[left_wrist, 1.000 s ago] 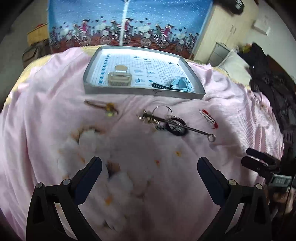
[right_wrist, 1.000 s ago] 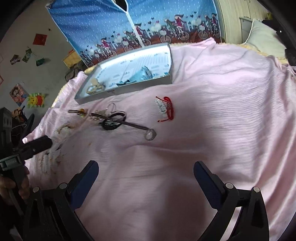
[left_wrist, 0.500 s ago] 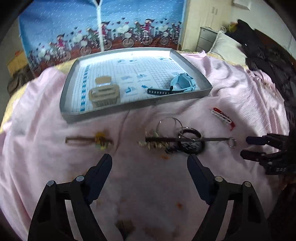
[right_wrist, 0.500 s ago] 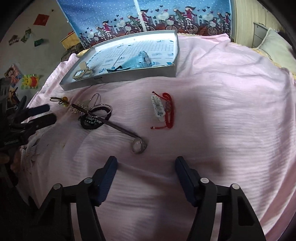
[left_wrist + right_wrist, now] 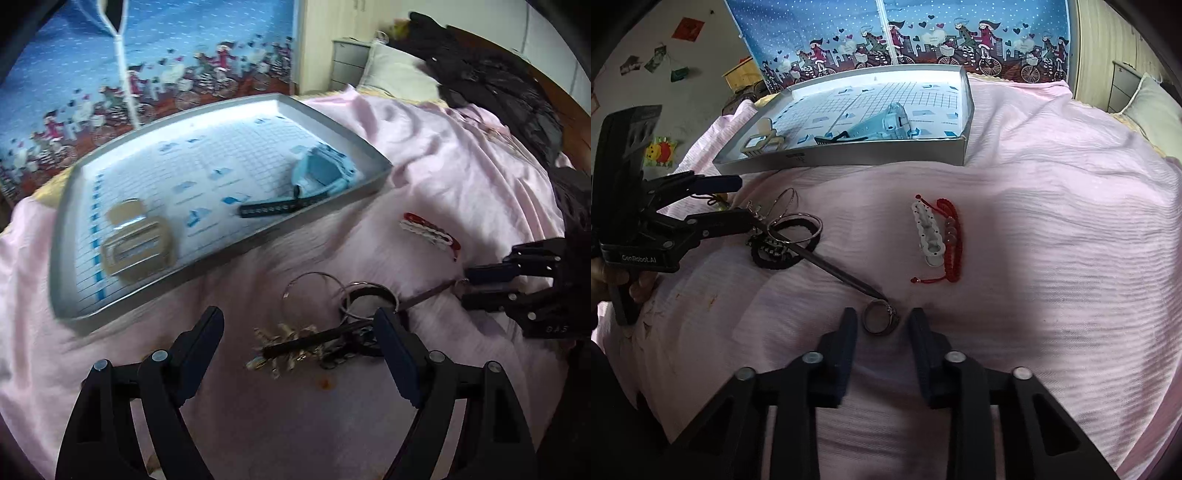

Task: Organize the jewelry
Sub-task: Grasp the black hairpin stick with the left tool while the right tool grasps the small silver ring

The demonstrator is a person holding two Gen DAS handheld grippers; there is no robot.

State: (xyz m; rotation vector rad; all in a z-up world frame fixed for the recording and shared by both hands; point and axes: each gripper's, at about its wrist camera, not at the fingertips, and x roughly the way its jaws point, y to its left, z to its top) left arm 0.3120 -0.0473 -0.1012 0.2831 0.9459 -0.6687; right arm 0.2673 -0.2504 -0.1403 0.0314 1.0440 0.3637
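1. Right wrist view, nearest: the right gripper (image 5: pixel 882 323) is released but narrowed, its fingers either side of the silver ring (image 5: pixel 881 320) at 12 o'clock. Neither finger clearly touches the ring. The ring touches the tip of the long dark pin (image 5: pixel 827 264); closing here could pinch the pin too, or flick the ring away across the soft pink sheet (image 5: pixel 1052 229).
2. Further out at 10 o'clock lies the tangle of hoops and bands (image 5: pixel 788 238). The pin runs into it, so I judge that lifting the ring may drag the whole pile.
3. At 9 o'clock the left gripper (image 5: pixel 735 201) hangs released beside that tangle. In its own view the left gripper (image 5: pixel 299 343) straddles the tangle (image 5: pixel 321 341); both tools working the same pile risk a tug-of-war.
4. At 1 o'clock the red cord bracelet (image 5: pixel 947 240) and white clip (image 5: pixel 927 236) lie touching, and could lift together.
5. Farthest, at 12 o'clock, the grey tray (image 5: pixel 849 160) sits tilted on the bedding; a careless drop might shift it.
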